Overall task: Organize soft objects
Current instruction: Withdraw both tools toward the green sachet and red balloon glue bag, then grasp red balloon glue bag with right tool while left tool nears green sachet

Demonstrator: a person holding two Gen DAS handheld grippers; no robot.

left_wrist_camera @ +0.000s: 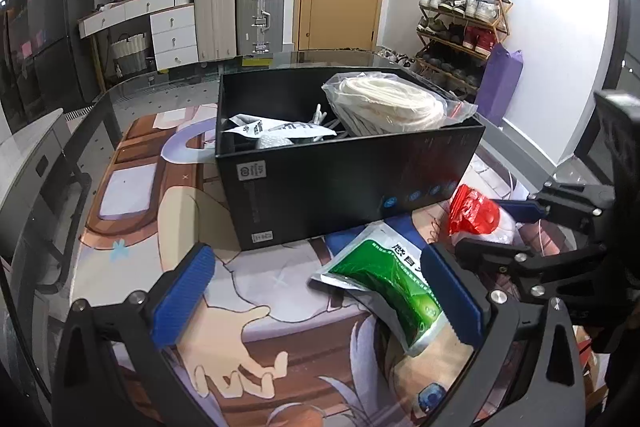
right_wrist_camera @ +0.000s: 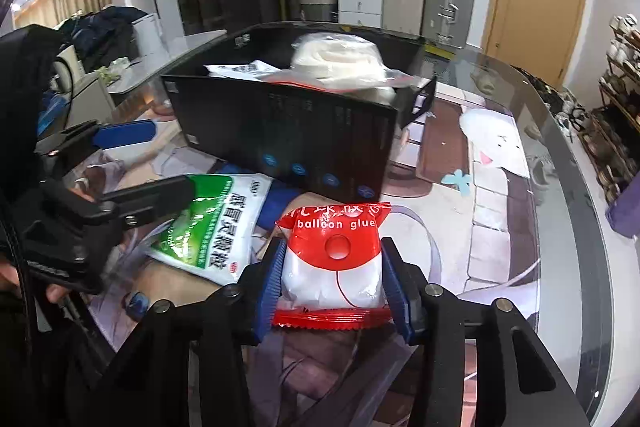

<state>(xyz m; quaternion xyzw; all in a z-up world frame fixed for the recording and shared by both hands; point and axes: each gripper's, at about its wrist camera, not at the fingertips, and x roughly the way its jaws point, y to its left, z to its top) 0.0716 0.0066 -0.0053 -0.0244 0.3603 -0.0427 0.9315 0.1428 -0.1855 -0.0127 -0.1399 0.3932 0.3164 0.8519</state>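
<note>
The red packet (right_wrist_camera: 334, 259) is squeezed by the right gripper (right_wrist_camera: 334, 283) – the left gripper (left_wrist_camera: 320, 291) is spread wide around the green packet (left_wrist_camera: 384, 287) on the worktop (right_wrist_camera: 500, 195)

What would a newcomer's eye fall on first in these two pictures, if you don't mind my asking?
Probably the red and white balloon glue packet, clamped between the blue pads of the right gripper low in its own view. Next, the open black box in the middle of the table, with a bagged coil of white rope poking above its rim. A green and white sachet lies in front, inside the open left gripper.
</note>
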